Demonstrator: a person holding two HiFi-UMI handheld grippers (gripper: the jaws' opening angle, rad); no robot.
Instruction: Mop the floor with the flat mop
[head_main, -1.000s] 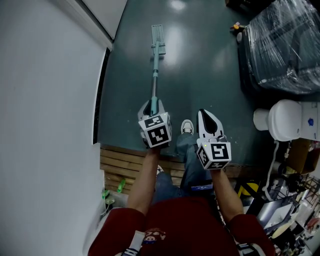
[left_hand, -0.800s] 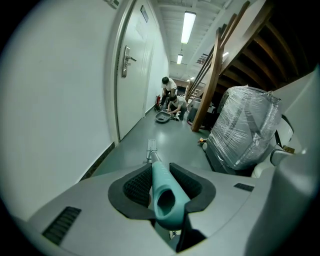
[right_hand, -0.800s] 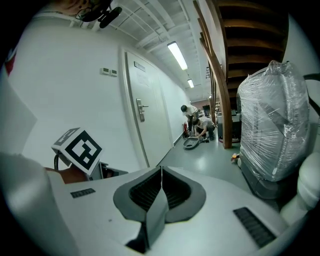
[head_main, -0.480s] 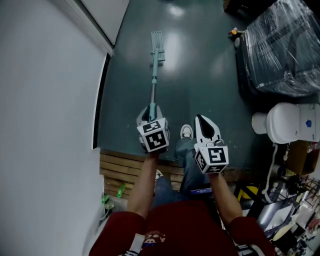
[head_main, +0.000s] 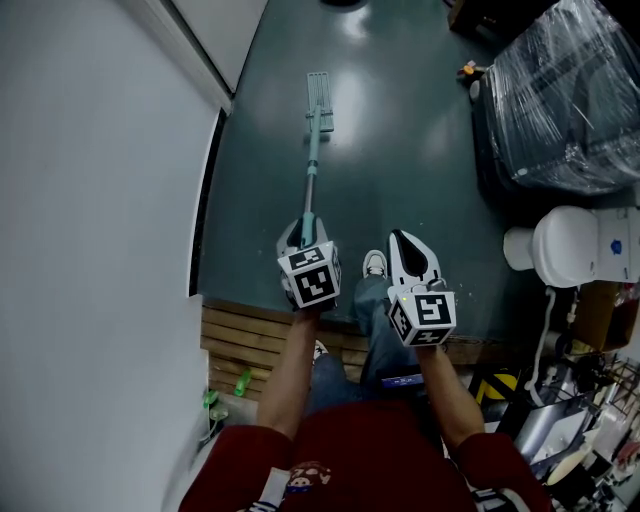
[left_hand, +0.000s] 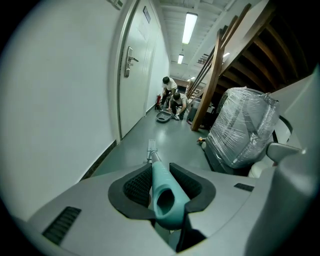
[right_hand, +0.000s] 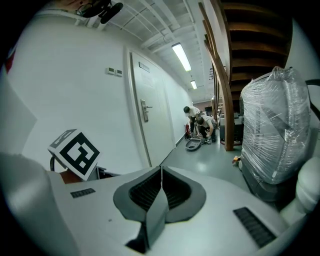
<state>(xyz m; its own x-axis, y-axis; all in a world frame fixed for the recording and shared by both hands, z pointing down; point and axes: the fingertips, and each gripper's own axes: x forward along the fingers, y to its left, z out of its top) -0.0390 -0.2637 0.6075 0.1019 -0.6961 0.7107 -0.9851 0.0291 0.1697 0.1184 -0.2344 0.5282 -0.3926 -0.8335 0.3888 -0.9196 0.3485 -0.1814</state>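
My left claw (head_main: 304, 228) is clamped on the top end of the teal-handled flat mop (head_main: 312, 160). In the left gripper view the grip sits tight between both ribbed pads (left_hand: 137, 186). The pole slants forward and down to its narrow grey flat head (head_main: 318, 92), which lies on the glossy dark green floor (head_main: 400, 150) near the white wall (head_main: 100, 200). My right claw (head_main: 412, 248) hangs just beside the left, its jaws pressed together on nothing. A bulky plastic-wrapped bundle (head_main: 560, 100) stands to the right.
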